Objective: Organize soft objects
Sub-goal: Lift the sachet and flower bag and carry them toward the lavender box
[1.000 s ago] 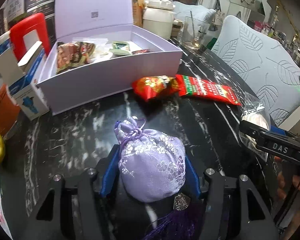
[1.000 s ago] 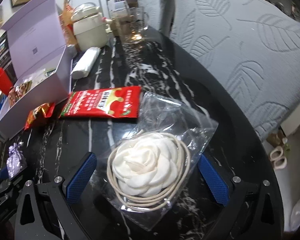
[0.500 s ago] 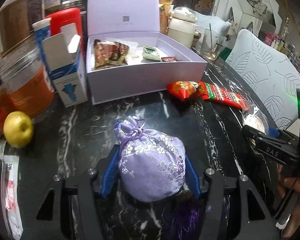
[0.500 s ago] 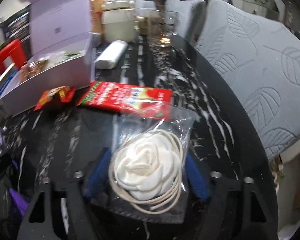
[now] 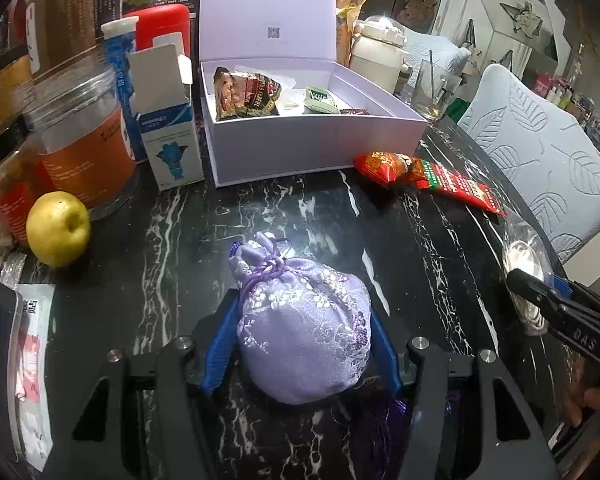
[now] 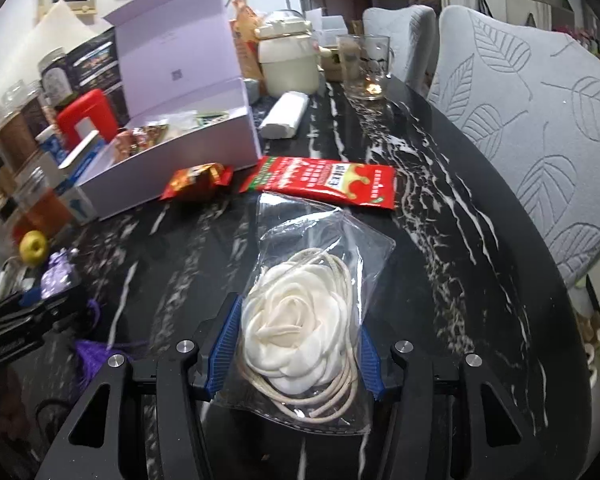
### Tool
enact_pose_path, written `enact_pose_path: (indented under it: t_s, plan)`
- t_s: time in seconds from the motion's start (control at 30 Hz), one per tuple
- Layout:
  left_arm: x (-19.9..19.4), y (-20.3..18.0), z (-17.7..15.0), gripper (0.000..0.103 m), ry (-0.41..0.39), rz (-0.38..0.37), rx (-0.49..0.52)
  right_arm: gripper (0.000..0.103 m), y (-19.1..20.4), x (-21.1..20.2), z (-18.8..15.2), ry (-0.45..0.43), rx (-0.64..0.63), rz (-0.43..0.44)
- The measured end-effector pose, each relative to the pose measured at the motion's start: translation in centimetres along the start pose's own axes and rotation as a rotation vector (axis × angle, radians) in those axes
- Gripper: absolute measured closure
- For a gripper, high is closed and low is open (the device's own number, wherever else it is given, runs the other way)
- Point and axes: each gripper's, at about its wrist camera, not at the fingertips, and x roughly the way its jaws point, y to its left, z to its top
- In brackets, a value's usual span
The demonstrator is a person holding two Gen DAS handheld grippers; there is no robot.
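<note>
Left tool (image 5: 300,344) is clamping the lilac pouch (image 5: 304,328) at lower centre, just above the bench (image 5: 300,208). Right tool (image 6: 296,344) is closing, pads touching the bagged white flower (image 6: 300,336). The open lavender box (image 5: 316,140) is sitting straight ahead at upper centre; the left tool looks nearer it.

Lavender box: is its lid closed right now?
No. The lavender box stands with its lid raised upright, and snack packets show inside.
</note>
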Motion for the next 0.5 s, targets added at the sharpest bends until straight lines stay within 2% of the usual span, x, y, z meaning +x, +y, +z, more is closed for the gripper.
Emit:
enact_pose_path:
  t_s: [0.17, 0.3, 0.5]
  plan:
    - [-1.1, 0.2, -0.1, 0.044, -0.019, -0.017, -0.005, 0.051, 1.4, -1.1, -0.5, -0.008, -0.036, 0.030]
    - [-2.4, 0.2, -0.1, 0.044, -0.052, -0.028, -0.001, 0.051, 2.2, -1.7, -0.6, -0.019, -0.028, 0.089]
    - [-3.9, 0.6, 0.0, 0.044, -0.088, -0.033, -0.010, 0.051, 3.1, -2.4, -0.6, -0.037, -0.037, 0.120]
